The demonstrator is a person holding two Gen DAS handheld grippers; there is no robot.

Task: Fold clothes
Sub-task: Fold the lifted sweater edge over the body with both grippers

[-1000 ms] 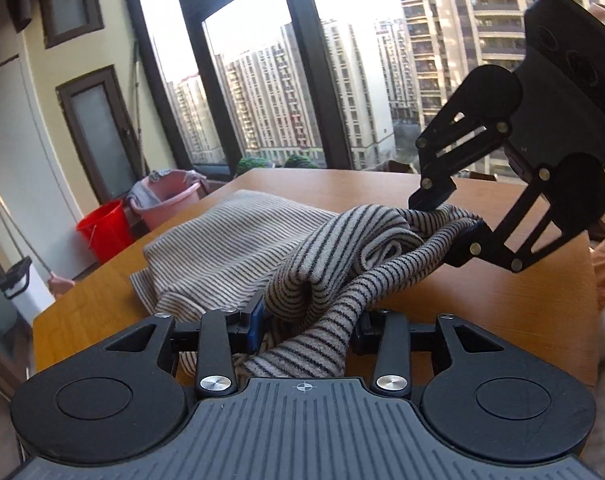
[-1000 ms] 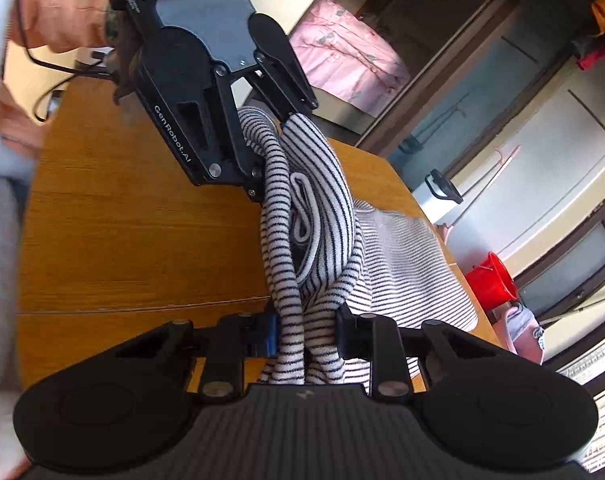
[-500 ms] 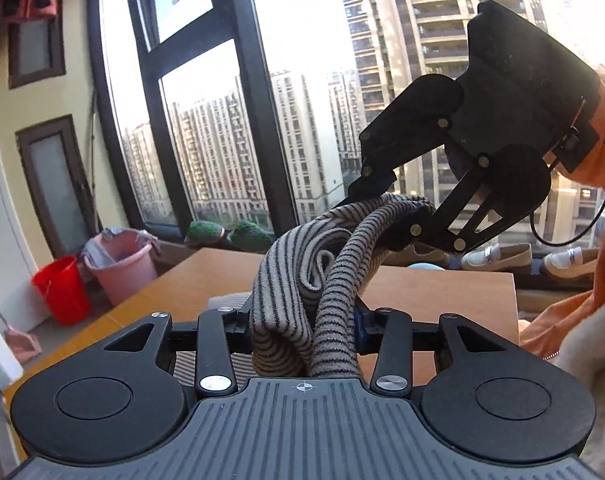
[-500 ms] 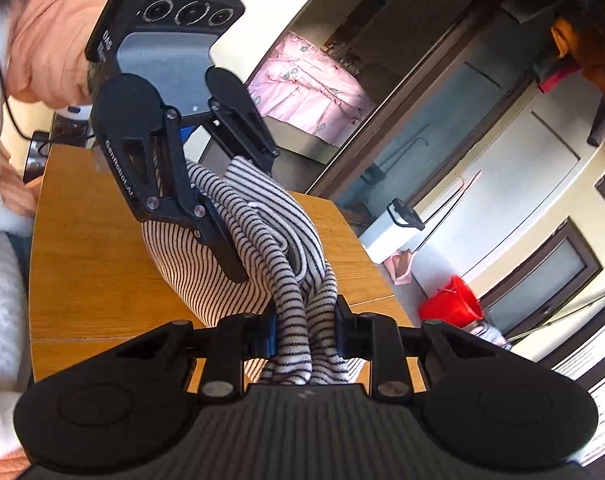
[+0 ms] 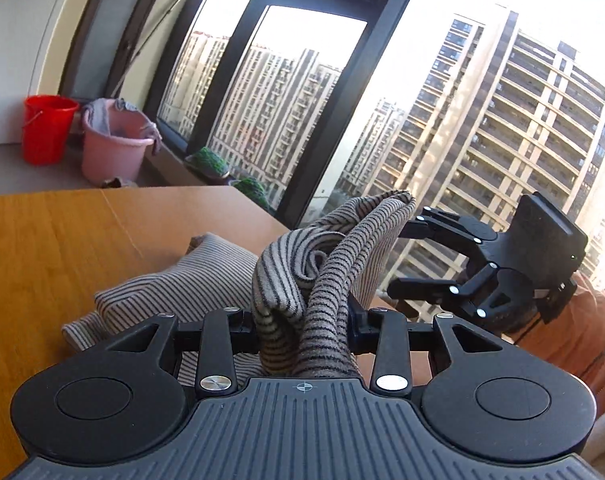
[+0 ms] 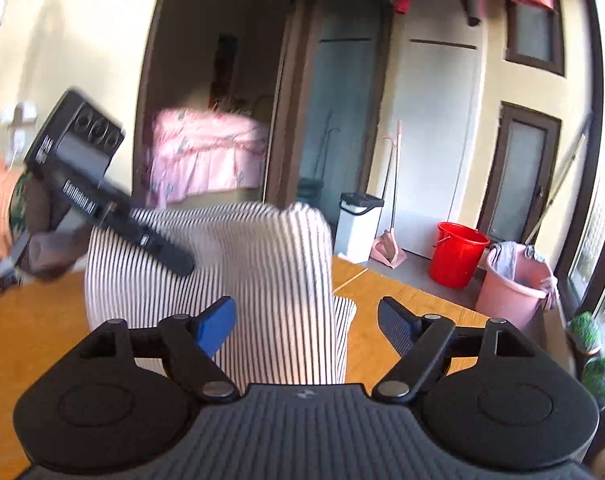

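Observation:
A black-and-white striped garment hangs in a bunch from my left gripper, which is shut on it above the wooden table. Part of it trails onto the table. In the right wrist view the garment hangs as a wide sheet in front of my right gripper, whose blue-padded jaws stand wide apart and hold nothing. My right gripper shows in the left wrist view beside the cloth, jaws apart. My left gripper shows in the right wrist view at the cloth's upper left.
A red bucket and a pink tub stand on the floor beyond the table's far edge. A white bin and a dustpan stand by the doors. Large windows lie past the table. Small green plants sit on the sill.
My right gripper has let go of the garment and opened wide. The cloth now hangs from the left gripper alone and spreads out. Both grippers have swung around.

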